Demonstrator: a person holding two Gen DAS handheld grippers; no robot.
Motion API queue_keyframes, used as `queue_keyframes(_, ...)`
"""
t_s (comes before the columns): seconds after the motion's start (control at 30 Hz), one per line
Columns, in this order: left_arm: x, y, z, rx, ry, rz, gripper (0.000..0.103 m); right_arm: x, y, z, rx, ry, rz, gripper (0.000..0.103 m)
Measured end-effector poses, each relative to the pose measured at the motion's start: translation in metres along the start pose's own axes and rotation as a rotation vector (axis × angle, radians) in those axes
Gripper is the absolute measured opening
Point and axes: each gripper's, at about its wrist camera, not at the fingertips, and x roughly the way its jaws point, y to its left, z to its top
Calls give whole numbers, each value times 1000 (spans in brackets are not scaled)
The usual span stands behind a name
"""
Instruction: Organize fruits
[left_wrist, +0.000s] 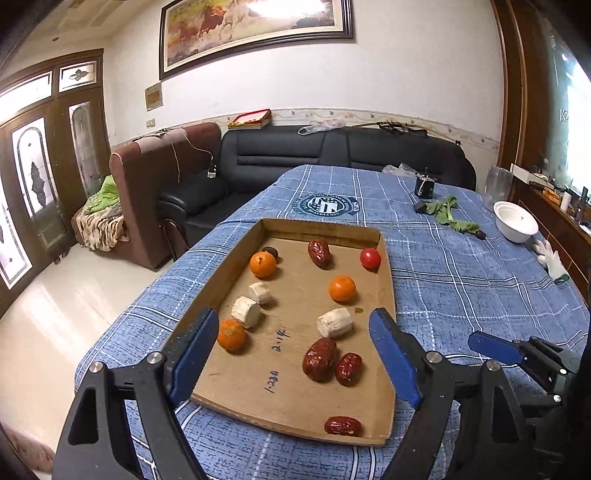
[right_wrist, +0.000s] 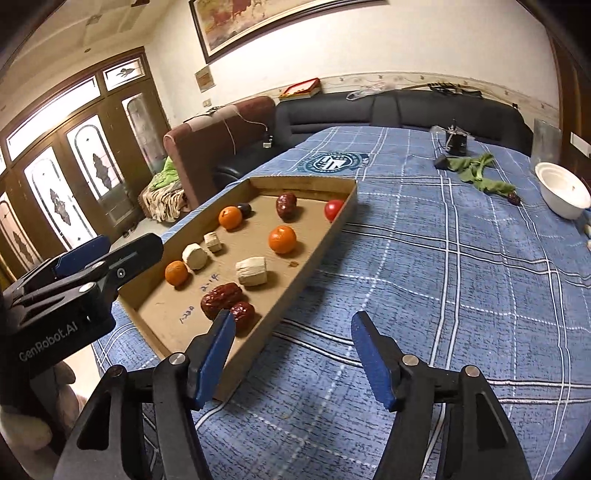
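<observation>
Shallow brown cardboard tray (left_wrist: 207, 295) sits on the blue plaid-clothed worktop (left_wrist: 461, 280), toward its left edge. In the tray: small red tomato (left_wrist: 370, 257) at far right corner; wrinkled dark-red date (left_wrist: 319, 252) left of it; round orange mandarin (left_wrist: 263, 264) by the left wall; pale cylindrical stem pieces (left_wrist: 246, 311) mid-tray. White round bowl (left_wrist: 515, 221) near the worktop's far right edge, crumpled green cloth (left_wrist: 448, 214) just left of it.
</observation>
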Motion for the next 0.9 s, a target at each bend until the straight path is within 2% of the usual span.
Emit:
queue_keyframes(0.4,11,-20,-8,19,46,-30,84,-4,-5,-1,-10,-17,-65,76)
queue_keyframes(0.9,5,-7,-5,-58,5,6,84,-7,-30,0,41,-15,-125,77)
